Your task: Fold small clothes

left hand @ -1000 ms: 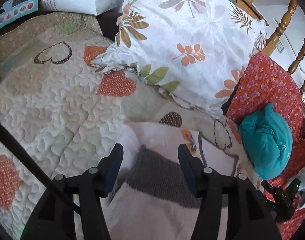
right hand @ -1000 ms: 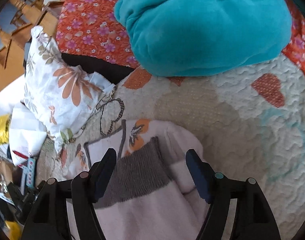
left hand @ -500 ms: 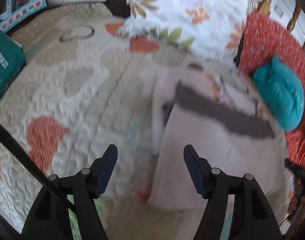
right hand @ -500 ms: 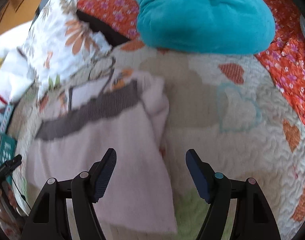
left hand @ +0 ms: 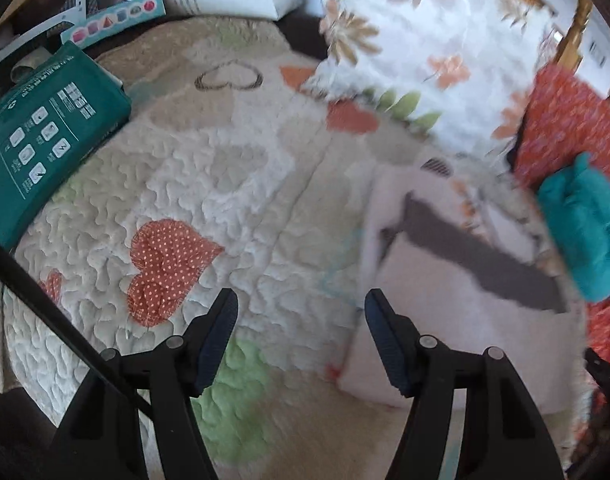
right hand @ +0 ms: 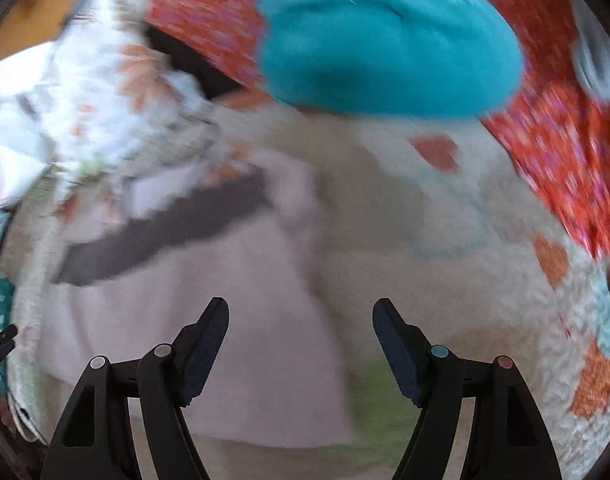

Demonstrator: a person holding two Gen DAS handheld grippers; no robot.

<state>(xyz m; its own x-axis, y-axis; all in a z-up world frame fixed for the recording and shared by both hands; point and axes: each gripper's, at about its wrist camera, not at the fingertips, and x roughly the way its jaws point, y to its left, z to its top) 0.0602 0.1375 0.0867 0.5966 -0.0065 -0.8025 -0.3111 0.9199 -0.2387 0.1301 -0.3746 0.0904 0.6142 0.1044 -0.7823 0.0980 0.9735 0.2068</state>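
The left tool (left hand: pixel 301 312) hangs over the quilt (left hand: pixel 233 184) with its fingers spread wide and nothing between them. Below the gap lies bare quilt, with a dotted orange heart (left hand: pixel 165 264) off to the left and a green patch (left hand: pixel 233 392) close to the tool. The pink garment (left hand: pixel 465 328) lies flat on the quilt to the right of this tool, folded into a rough rectangle, with a grey band (left hand: pixel 481 256) running across its far part. Its near left edge sits just beside the right finger, though whether they touch cannot be told.

The right tool (right hand: pixel 301 312) is also wide open and empty. From its view the garment (right hand: pixel 225 340) lies under and to the left of the left finger, with its right edge between the two fingers; the grey band (right hand: pixel 165 232) crosses it farther away. The view is blurred.

Beyond the garment a teal bundle (right hand: pixel 389 40) rests on a red flowered cloth (right hand: pixel 553 140), partly overlapping the quilt edge. A white leaf-print pillow (left hand: pixel 425 52) lies at the far side of the quilt, near the garment's far edge. A green box (left hand: pixel 41 148) sits on the quilt's left edge, well apart from the garment. Wooden spindles (left hand: pixel 573 32) stand behind the pillow.
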